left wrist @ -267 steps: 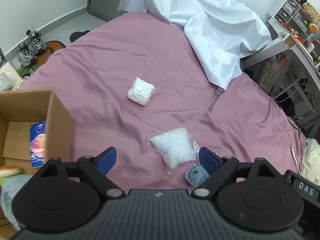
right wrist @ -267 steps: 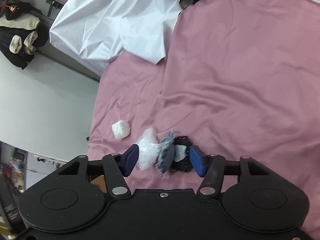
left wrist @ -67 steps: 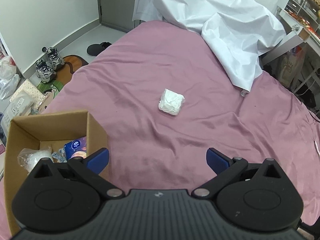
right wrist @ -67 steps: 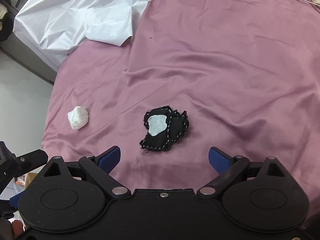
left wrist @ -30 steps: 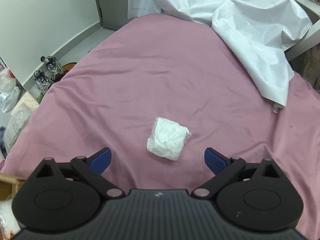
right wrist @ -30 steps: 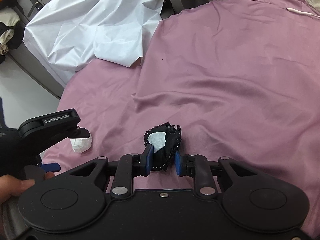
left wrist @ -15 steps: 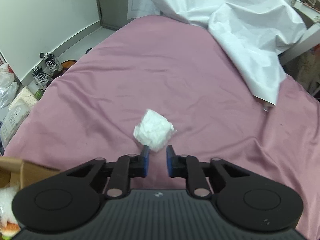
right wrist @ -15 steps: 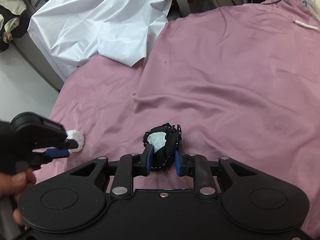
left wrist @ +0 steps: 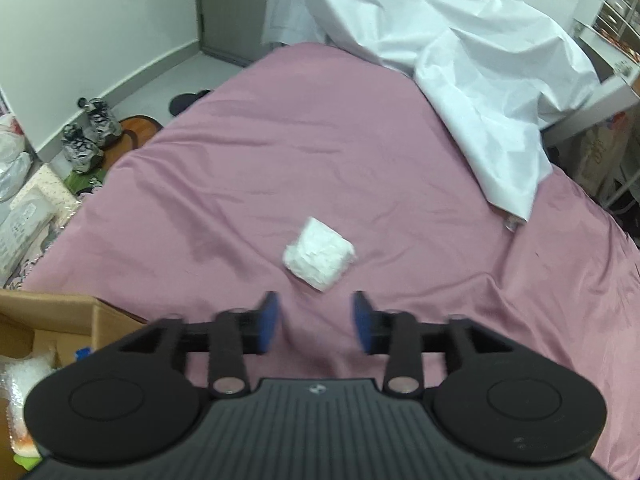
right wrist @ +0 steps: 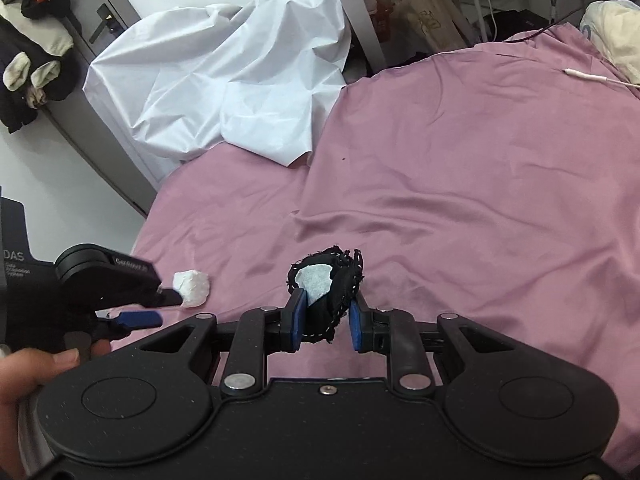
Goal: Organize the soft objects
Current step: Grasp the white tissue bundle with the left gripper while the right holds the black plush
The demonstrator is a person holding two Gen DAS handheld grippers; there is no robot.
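Observation:
A white crumpled soft bundle (left wrist: 319, 259) lies on the purple bedsheet (left wrist: 360, 152). My left gripper (left wrist: 314, 322) is open just short of it, not touching. It also shows in the right wrist view (right wrist: 192, 287), next to the left gripper (right wrist: 158, 308). My right gripper (right wrist: 326, 320) is shut on a black fabric piece with a white patch (right wrist: 326, 280), held a little above the sheet. A cardboard box (left wrist: 60, 316) at lower left holds a clear bag of white filling (left wrist: 24, 376).
A white sheet (left wrist: 460, 68) is heaped at the far end of the bed and also shows in the right wrist view (right wrist: 228, 92). Shoes (left wrist: 86, 136) and bags lie on the floor left of the bed. A white cable (right wrist: 592, 78) lies at the right.
My left gripper has opened; the white bundle now lies free just beyond its fingers. My right gripper has risen slightly with the black fabric in it.

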